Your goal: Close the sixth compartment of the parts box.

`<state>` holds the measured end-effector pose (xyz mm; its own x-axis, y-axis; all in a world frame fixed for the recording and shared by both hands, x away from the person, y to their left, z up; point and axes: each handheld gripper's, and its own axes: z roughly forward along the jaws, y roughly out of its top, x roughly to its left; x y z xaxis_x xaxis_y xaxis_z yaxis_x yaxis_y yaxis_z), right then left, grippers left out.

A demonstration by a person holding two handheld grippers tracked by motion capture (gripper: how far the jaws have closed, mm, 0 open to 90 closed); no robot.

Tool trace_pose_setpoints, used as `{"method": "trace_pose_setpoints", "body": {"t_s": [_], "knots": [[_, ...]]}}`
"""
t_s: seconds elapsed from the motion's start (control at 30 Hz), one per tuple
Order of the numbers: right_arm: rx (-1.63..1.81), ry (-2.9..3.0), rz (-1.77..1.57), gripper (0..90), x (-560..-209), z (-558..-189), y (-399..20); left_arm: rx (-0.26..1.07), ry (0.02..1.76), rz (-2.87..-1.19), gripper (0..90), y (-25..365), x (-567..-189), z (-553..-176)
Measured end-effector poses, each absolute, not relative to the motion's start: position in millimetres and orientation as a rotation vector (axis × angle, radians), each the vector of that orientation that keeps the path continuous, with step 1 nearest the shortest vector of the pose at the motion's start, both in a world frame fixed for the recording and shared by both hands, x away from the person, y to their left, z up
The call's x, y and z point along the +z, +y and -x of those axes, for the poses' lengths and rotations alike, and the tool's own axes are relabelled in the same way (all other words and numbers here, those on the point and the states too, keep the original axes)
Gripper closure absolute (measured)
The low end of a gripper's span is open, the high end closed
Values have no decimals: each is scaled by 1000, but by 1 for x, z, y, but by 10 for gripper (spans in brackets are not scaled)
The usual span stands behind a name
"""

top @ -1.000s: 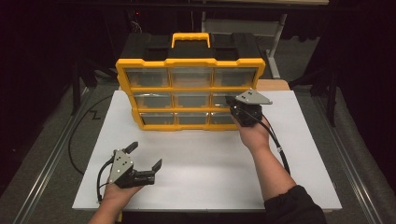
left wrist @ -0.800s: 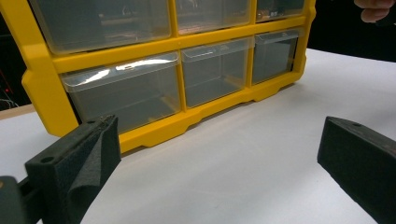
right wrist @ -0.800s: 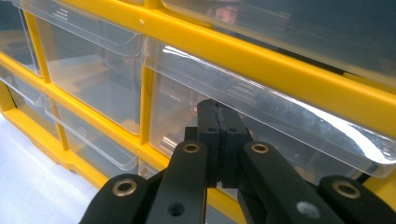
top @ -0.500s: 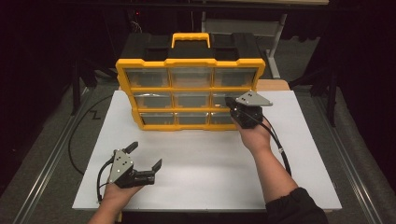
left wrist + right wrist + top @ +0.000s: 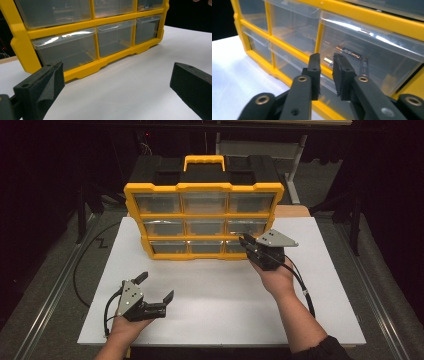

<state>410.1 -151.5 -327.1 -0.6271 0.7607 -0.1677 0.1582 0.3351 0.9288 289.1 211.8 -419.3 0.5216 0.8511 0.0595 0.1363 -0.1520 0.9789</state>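
1. Right gripper (image 5: 326, 61): jaws parted by a narrow gap, just been opening, nothing between the pads; held against the front of the yellow drawer organizer (image 5: 202, 212), at its right column between middle and bottom rows.
2. Straight ahead of those jaws in the right gripper view: the middle-right drawer (image 5: 372, 53), clear plastic, with batteries (image 5: 348, 53) lying inside, one dark cell with a metal end just behind the fingertips. From the high view, contents too small to tell.
3. Below the jaws, the bottom-right drawer (image 5: 147, 28); in the left gripper view, standing slightly forward of its two neighbours. Not plain from above.
4. High view alone: the grey three-cornered plate on top of the right gripper (image 5: 245, 242), the cable trailing back along the forearm, the organizer's handle (image 5: 204, 161) and black top.
5. Left gripper (image 5: 156, 289): released, jaws wide apart, empty, resting low over the white table (image 5: 320, 290), well apart from the organizer and nearer the person.
6. Left gripper view: between its pads (image 5: 43, 86), bare table and, beyond, the organizer's bottom row of drawers.
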Motion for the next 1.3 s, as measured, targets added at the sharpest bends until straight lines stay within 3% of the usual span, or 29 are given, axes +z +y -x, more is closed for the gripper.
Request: {"method": "trace_pose_setpoints", "body": {"t_s": [0.87, 1.3], "knots": [[1363, 2079, -792, 466, -354, -356, -195, 795, 862, -1624, 4, 211, -419, -290], [1366, 2050, -886, 160, -380, -335, -240, 801, 874, -1640, 4, 211, -421, -291]]}}
